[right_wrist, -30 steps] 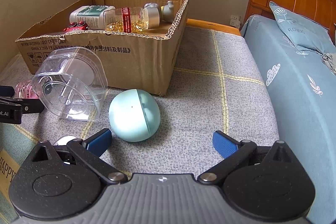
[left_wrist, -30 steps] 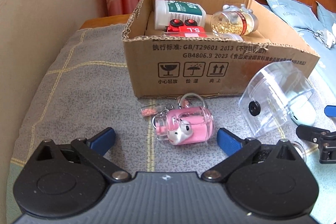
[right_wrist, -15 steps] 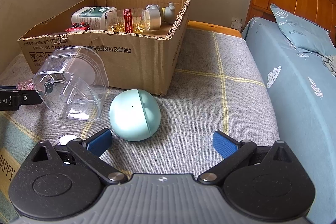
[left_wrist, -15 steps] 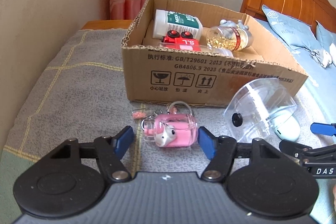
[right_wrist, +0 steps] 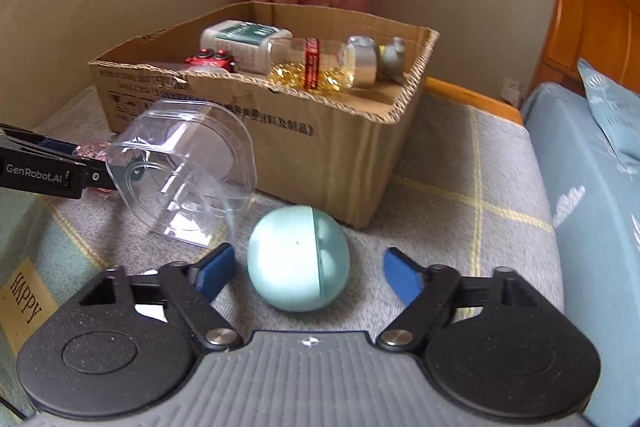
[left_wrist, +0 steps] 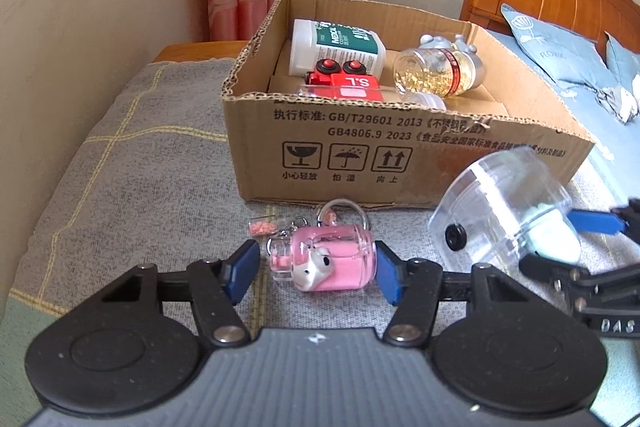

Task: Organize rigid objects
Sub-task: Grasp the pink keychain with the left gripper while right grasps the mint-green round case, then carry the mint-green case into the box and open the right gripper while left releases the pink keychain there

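pink glossy jar charm point(left_wrist: 324, 261): on grey woven cover before corrugated cardboard box point(left_wrist: 400, 151) | left gripper point(left_wrist: 316, 269): jaws closing, right pad touching, left short | right gripper point(right_wrist: 308, 269): closing, unclamped around smooth teal ball point(right_wrist: 298, 263) | clear plastic tub point(right_wrist: 184, 171) tipped beside

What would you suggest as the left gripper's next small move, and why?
Probably finish closing. The left gripper has just been closing around the pink keychain jar; its right pad looks to be at the jar's side, while a small gap remains beside the left pad. Then lift it toward the cardboard box.
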Demonstrator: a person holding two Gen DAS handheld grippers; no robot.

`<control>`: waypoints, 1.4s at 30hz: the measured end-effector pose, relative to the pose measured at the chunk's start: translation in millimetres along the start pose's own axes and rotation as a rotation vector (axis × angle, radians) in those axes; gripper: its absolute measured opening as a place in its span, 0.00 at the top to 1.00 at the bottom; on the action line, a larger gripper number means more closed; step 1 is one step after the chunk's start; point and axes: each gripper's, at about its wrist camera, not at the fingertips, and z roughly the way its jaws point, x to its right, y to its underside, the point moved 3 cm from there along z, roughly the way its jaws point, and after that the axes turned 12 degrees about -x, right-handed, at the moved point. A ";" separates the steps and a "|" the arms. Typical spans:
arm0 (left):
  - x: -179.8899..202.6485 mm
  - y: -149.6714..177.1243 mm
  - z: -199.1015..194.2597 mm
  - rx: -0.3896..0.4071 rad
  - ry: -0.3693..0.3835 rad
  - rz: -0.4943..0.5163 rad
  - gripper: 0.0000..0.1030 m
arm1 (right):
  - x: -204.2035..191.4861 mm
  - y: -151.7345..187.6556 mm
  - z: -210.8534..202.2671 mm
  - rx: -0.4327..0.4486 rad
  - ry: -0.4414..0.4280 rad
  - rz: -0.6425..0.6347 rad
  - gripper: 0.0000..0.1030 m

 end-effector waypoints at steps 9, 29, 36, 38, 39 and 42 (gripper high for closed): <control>1.0 -2.0 -0.1 -0.011 -0.004 0.027 0.50 | -4.5 -4.4 -2.9 -0.012 -0.017 -0.038 0.44; -4.5 20.5 -18.3 -0.015 -0.015 0.072 0.51 | -5.5 30.5 -27.1 -0.034 -0.029 -0.020 0.42; -5.9 23.1 -16.1 -0.031 -0.014 0.057 0.51 | -4.3 30.9 -27.4 -0.033 -0.034 -0.023 0.42; -6.0 22.2 -16.4 -0.040 -0.010 0.068 0.52 | -4.1 29.1 -27.7 -0.042 -0.029 -0.014 0.44; -5.9 21.6 -16.5 -0.045 -0.007 0.076 0.52 | -4.5 28.5 -27.8 -0.048 -0.028 -0.018 0.44; -5.3 20.9 -18.7 -0.057 -0.014 0.104 0.52 | -5.7 26.8 -28.0 -0.062 -0.025 -0.040 0.44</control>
